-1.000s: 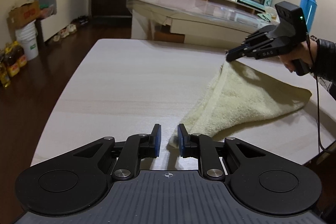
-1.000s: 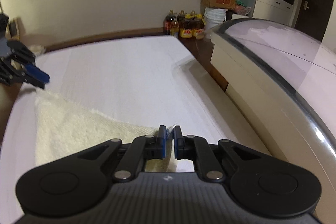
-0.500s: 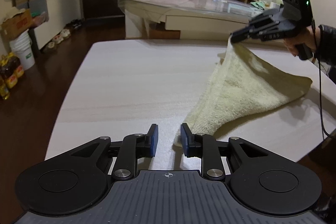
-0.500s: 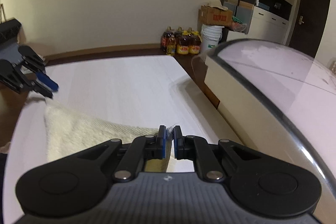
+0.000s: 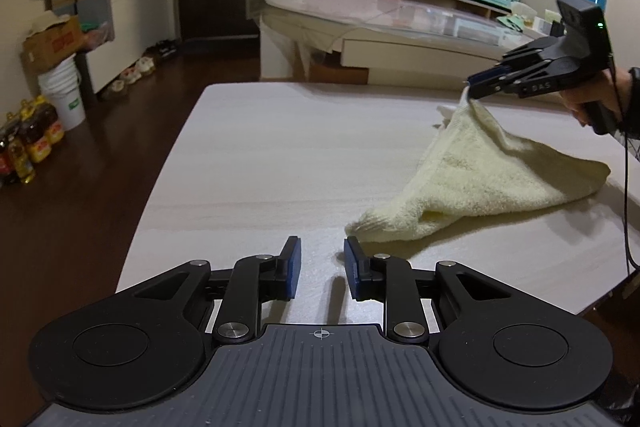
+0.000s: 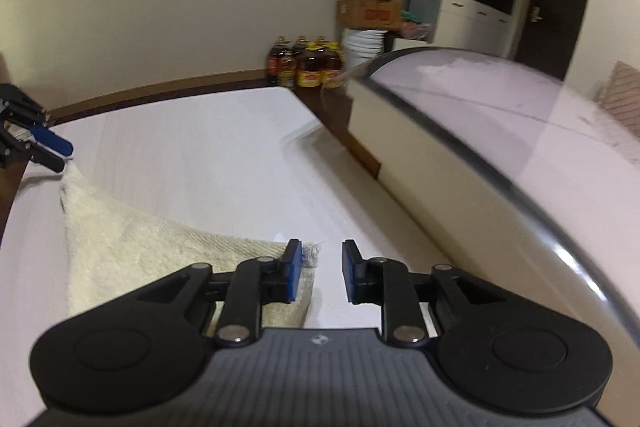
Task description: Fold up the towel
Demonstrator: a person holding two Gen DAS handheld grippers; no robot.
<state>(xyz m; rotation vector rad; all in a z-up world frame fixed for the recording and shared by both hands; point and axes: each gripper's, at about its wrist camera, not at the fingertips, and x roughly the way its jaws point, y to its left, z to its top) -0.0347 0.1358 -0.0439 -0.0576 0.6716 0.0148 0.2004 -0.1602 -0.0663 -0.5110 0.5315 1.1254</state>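
Observation:
A pale yellow towel (image 5: 484,183) lies bunched on the white table (image 5: 280,155), at the right in the left wrist view. My left gripper (image 5: 320,269) is open and empty, just short of the towel's near corner (image 5: 360,227). My right gripper (image 6: 318,269) is open; the towel's other corner (image 6: 310,255) rests against its left finger. In the left wrist view the right gripper (image 5: 474,89) hovers over the towel's raised far corner. The towel (image 6: 132,247) spreads to the lower left in the right wrist view, where the left gripper (image 6: 60,155) shows at the left edge.
A glass-topped table (image 5: 380,11) stands beyond the white table, close on the right in the right wrist view (image 6: 500,131). Oil bottles (image 5: 28,147), a white bucket (image 5: 64,95) and a cardboard box (image 5: 52,43) sit on the dark floor at left.
Both grippers have opened wider. The right gripper, shut on the towel's corner before, has let it go. The left gripper has drawn back a little from the near corner.

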